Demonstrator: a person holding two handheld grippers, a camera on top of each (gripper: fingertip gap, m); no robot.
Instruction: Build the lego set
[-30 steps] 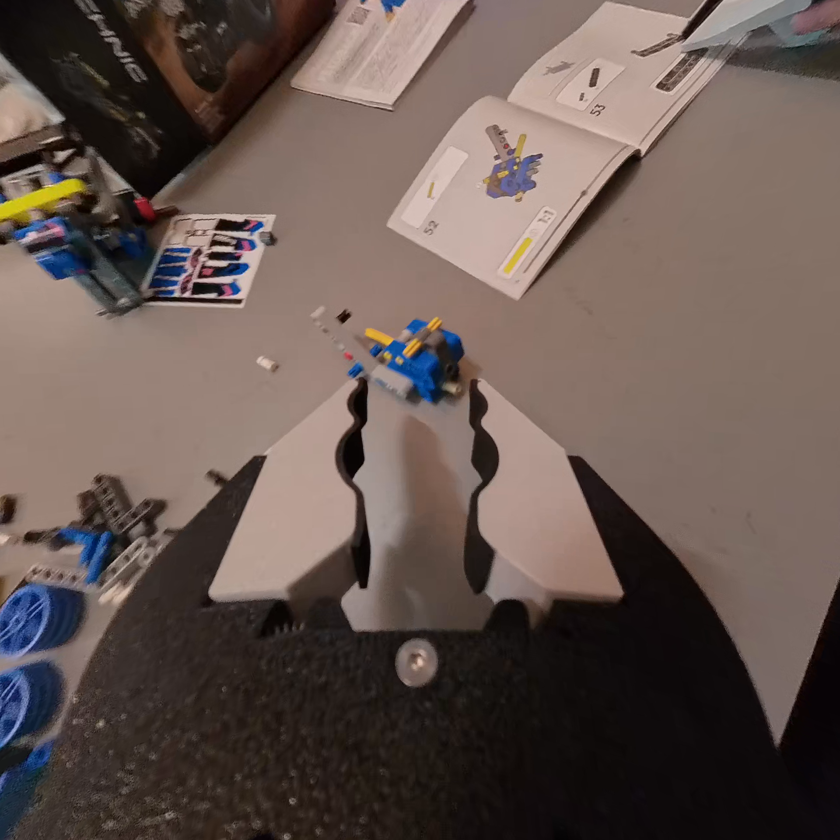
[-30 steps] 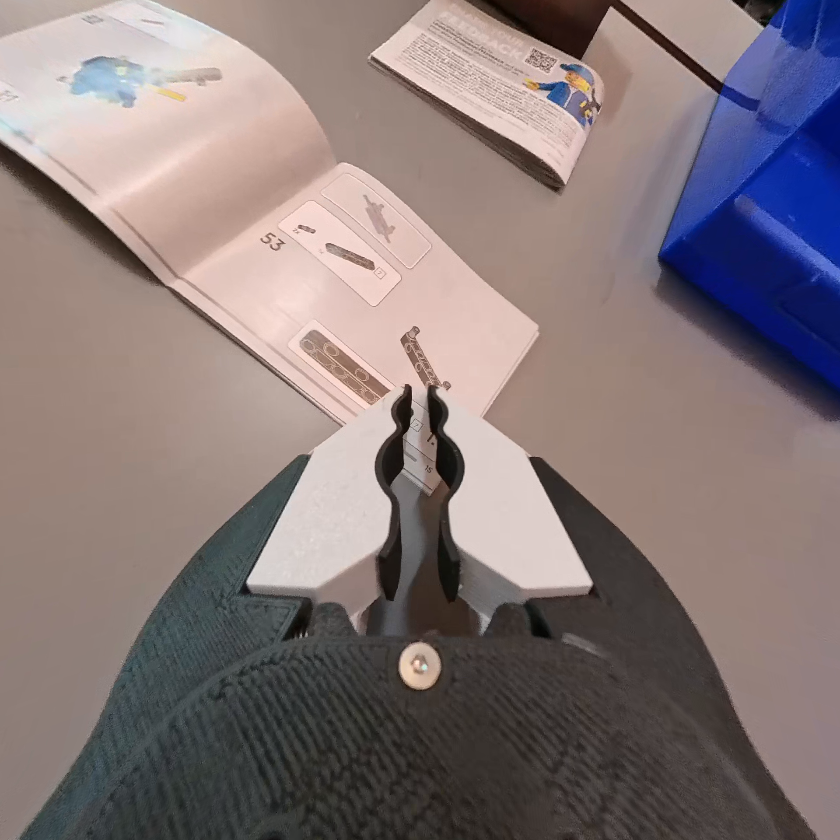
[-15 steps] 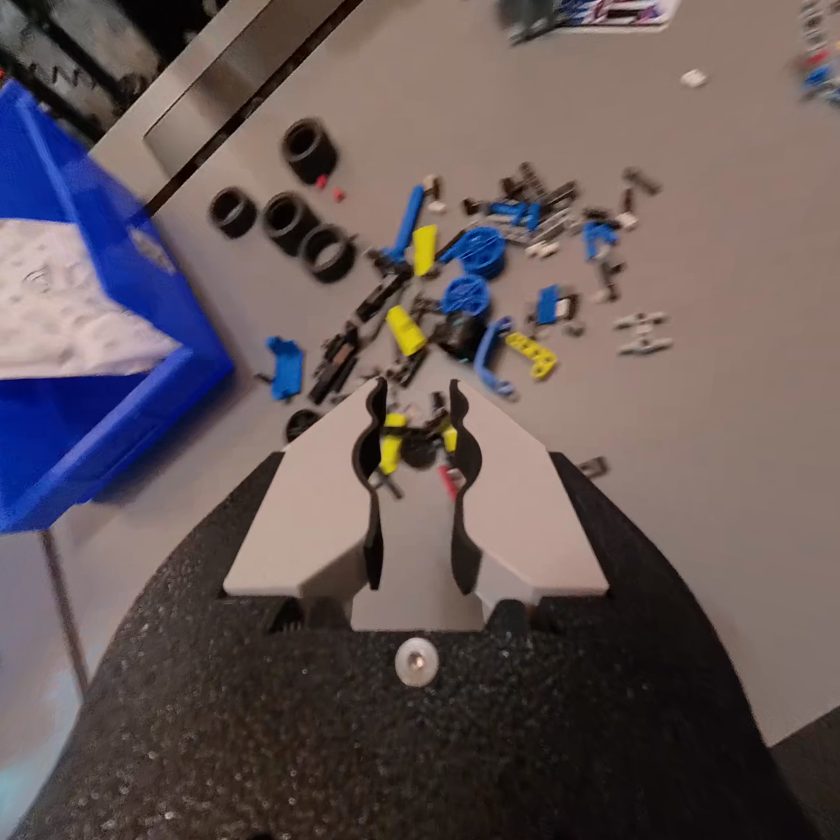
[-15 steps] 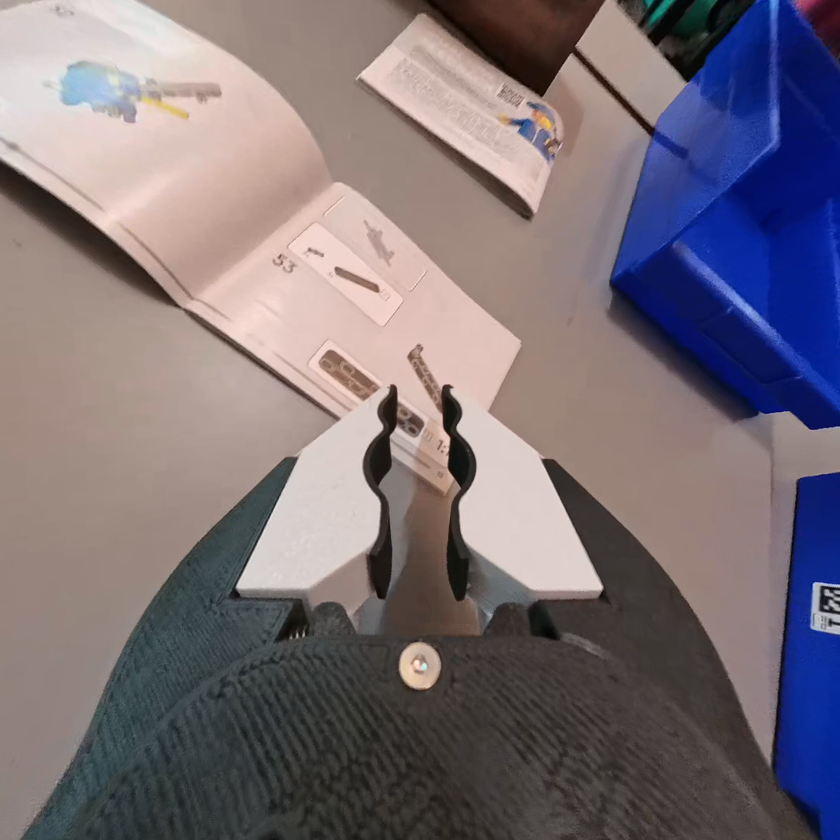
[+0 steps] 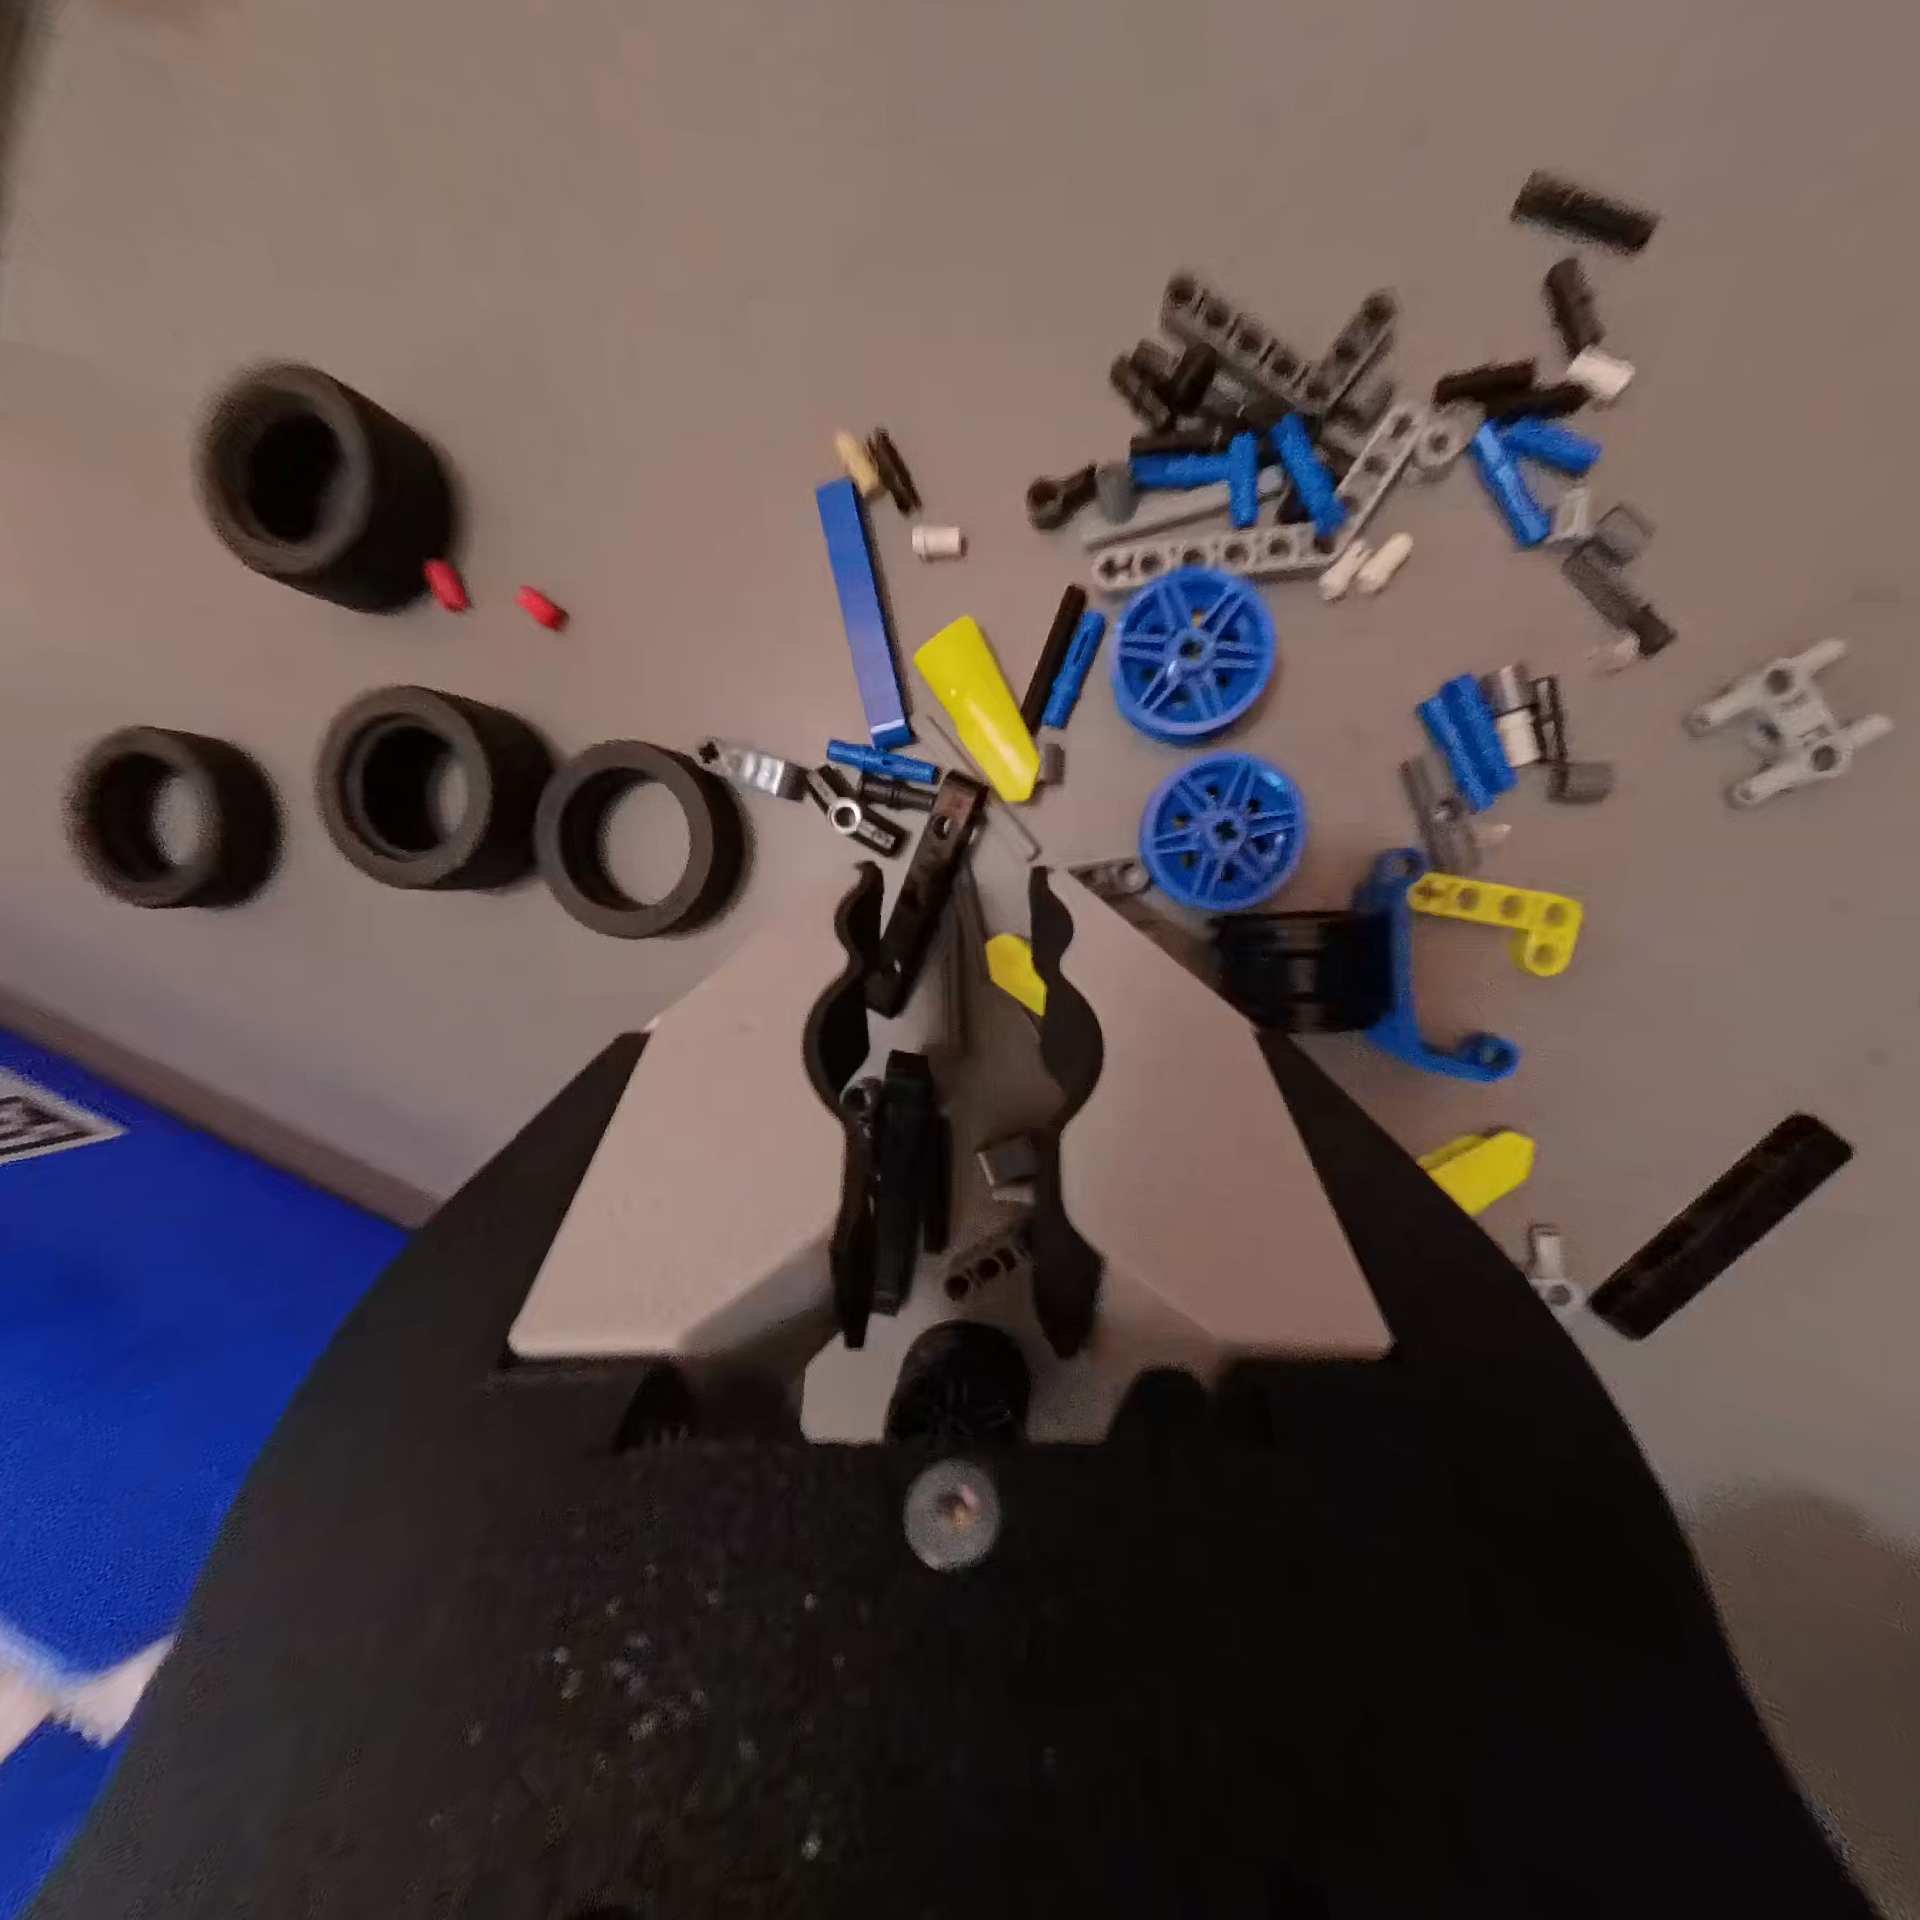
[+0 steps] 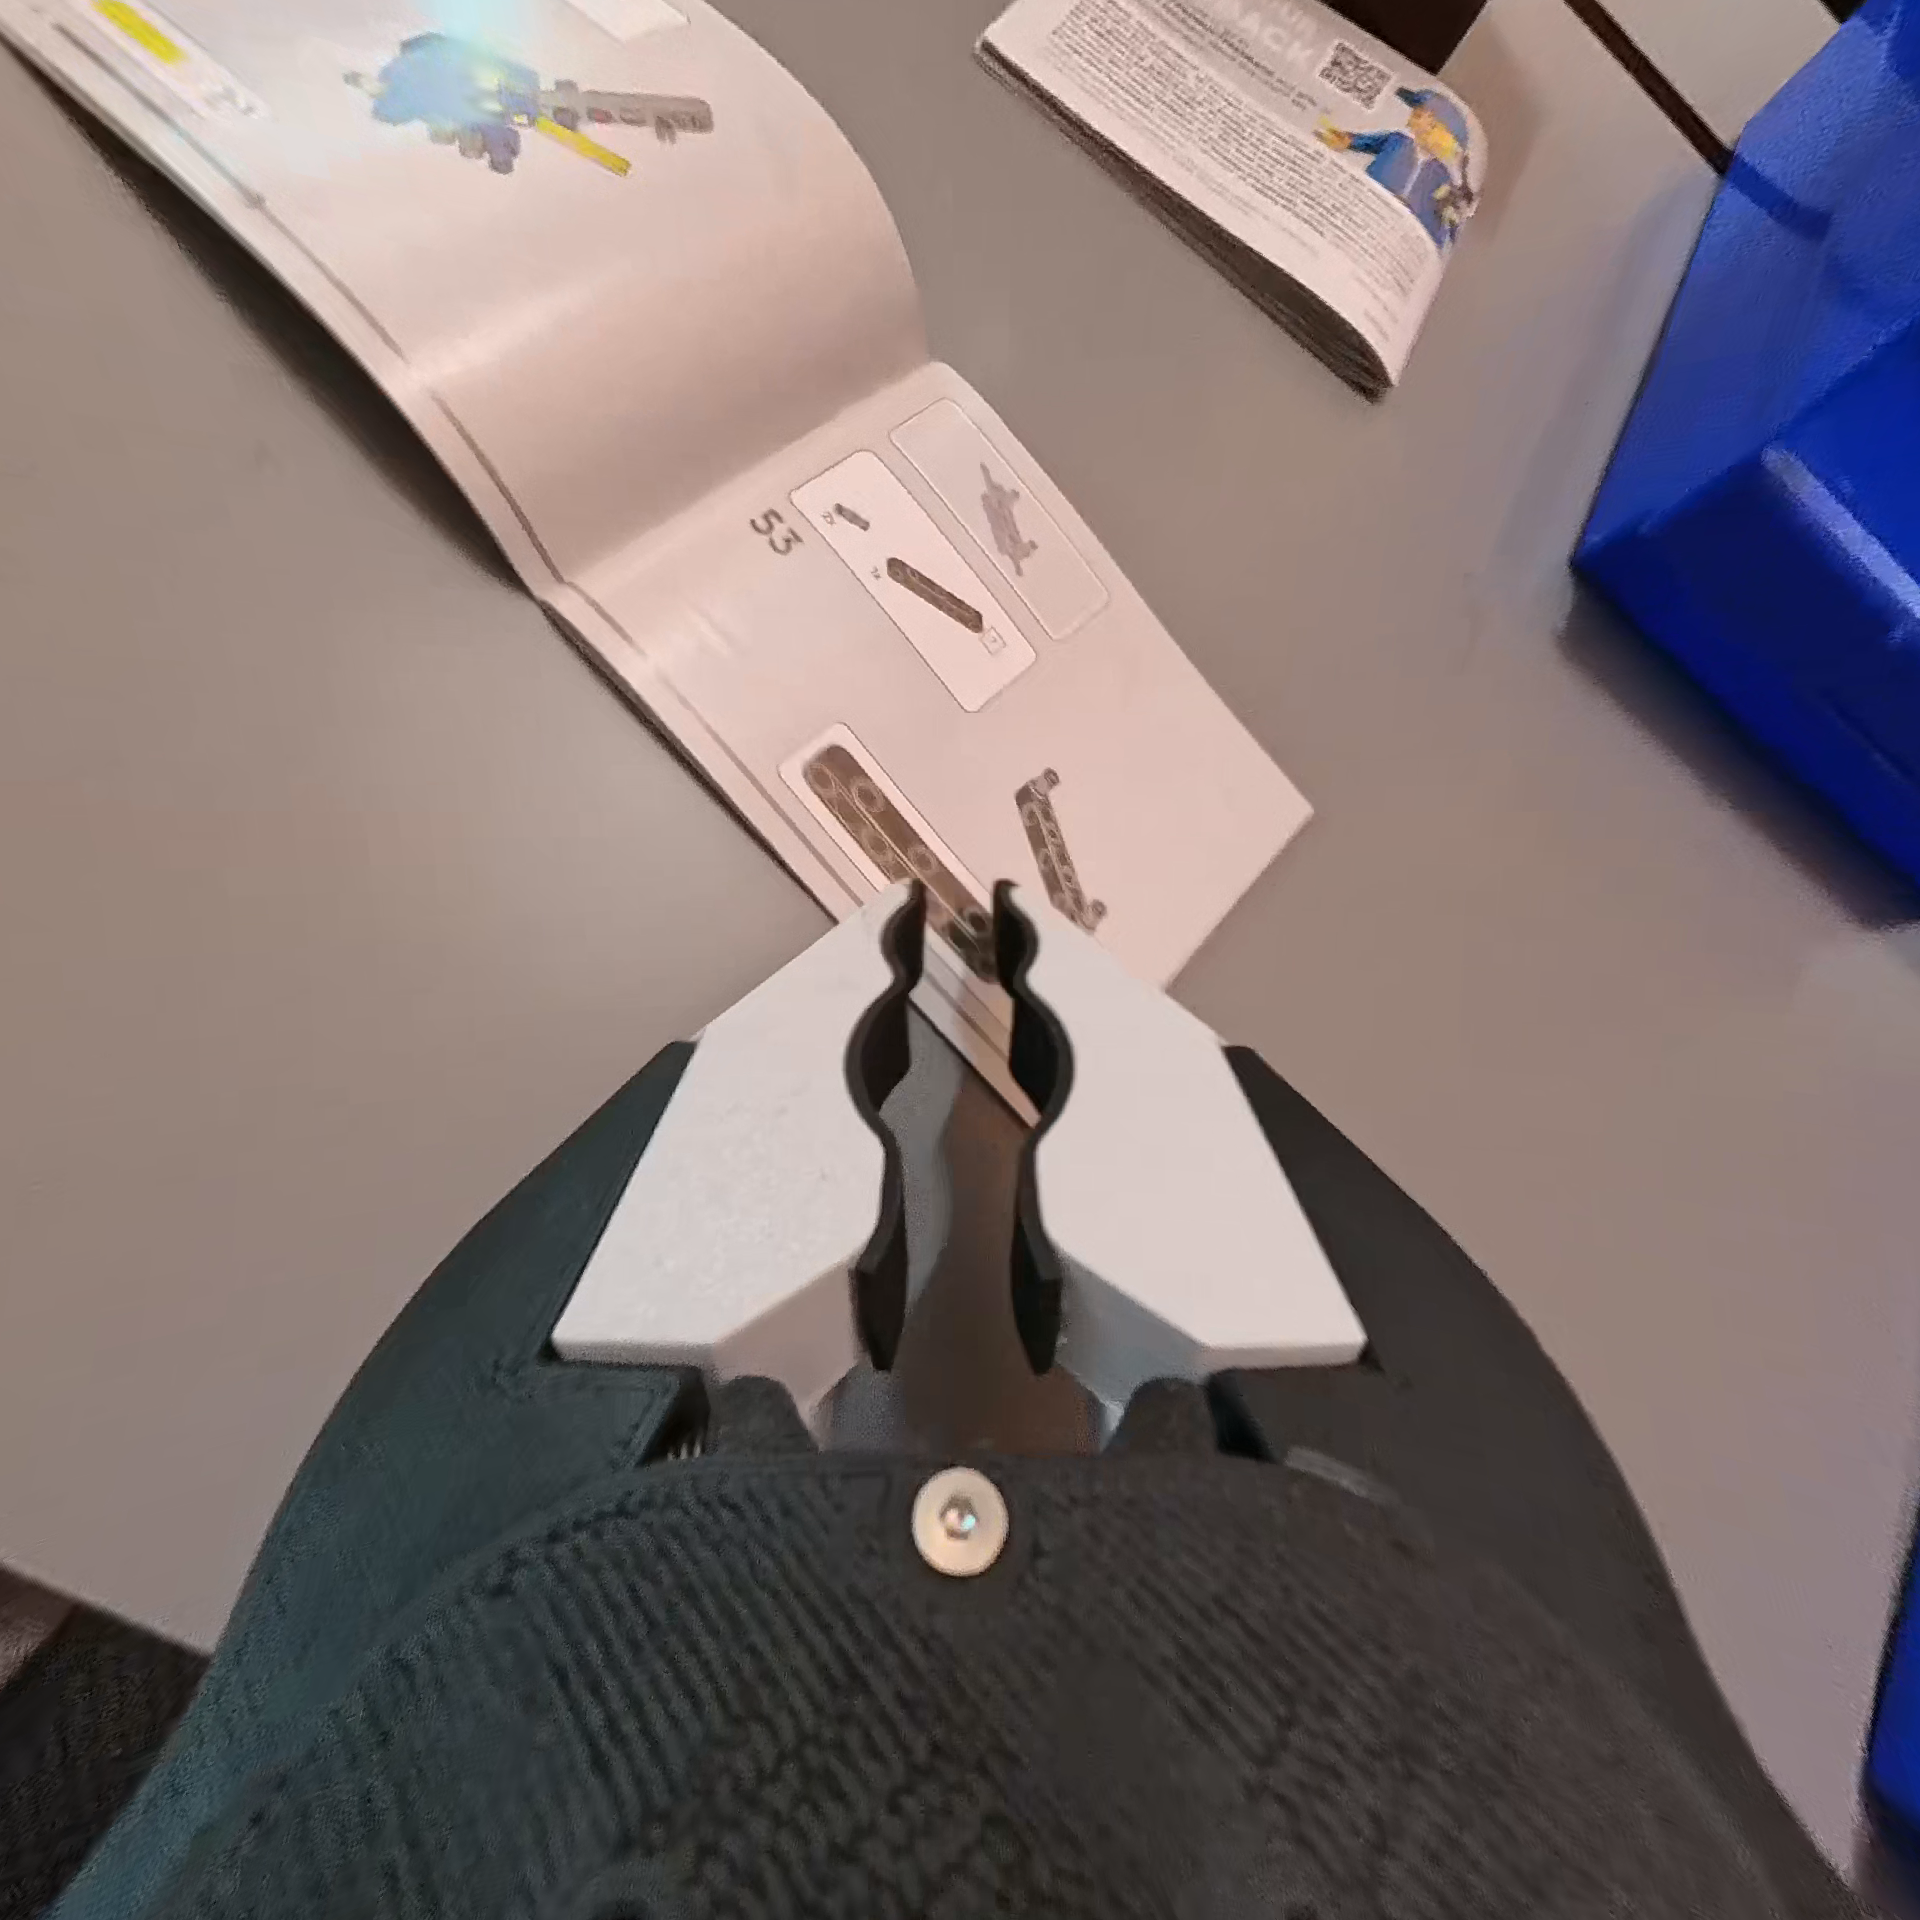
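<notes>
My left gripper (image 5: 951,885) is open and hovers low over a pile of loose lego parts. A black beam (image 5: 928,896) lies on the table between its fingertips, touching neither finger as far as I can tell. A yellow curved panel (image 5: 977,707), a long blue beam (image 5: 862,613) and two blue wheel hubs (image 5: 1193,655) (image 5: 1222,831) lie just ahead. My right gripper (image 6: 958,899) is open and empty, over the near corner of the open instruction booklet (image 6: 935,582).
Several black tyres (image 5: 634,836) stand left of the pile, with two small red pins (image 5: 540,606) near them. A blue bin (image 5: 156,1299) is at the lower left. Another blue bin (image 6: 1787,499) and a closed booklet (image 6: 1247,177) lie right of the right gripper.
My left gripper swung from the blue sub-assembly to the parts pile and came lower over it. My right gripper opened wider and shifted slightly over the booklet.
</notes>
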